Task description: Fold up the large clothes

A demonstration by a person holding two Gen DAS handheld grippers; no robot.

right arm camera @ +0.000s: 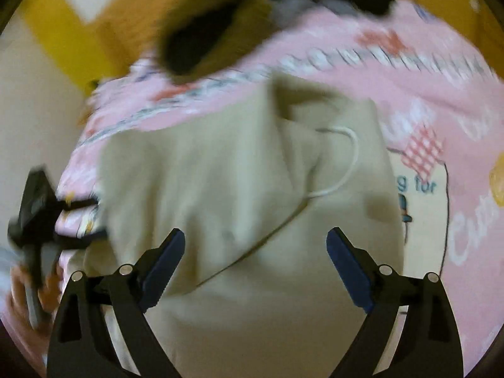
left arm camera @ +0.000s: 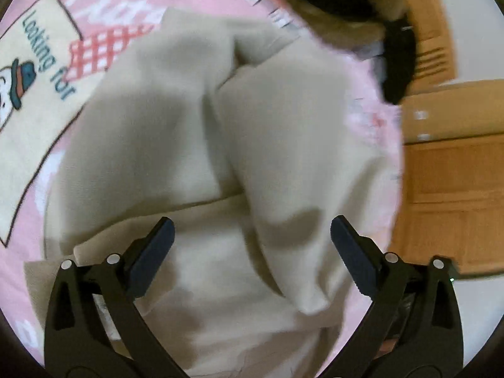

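One beige garment [left arm camera: 195, 132] is lying on one pink printed bedsheet [left arm camera: 37, 214]. One white drawstring [right arm camera: 348, 163] is showing. Two tongs are appearing: left tongs [left arm camera: 252, 230], right tongs [right arm camera: 255, 241].

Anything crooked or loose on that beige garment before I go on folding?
Yes. The white drawstring loops loose across the beige garment near its upper right. The folded layers lie diagonally with uneven edges, not squared. Both the left gripper and right gripper are open, holding nothing.
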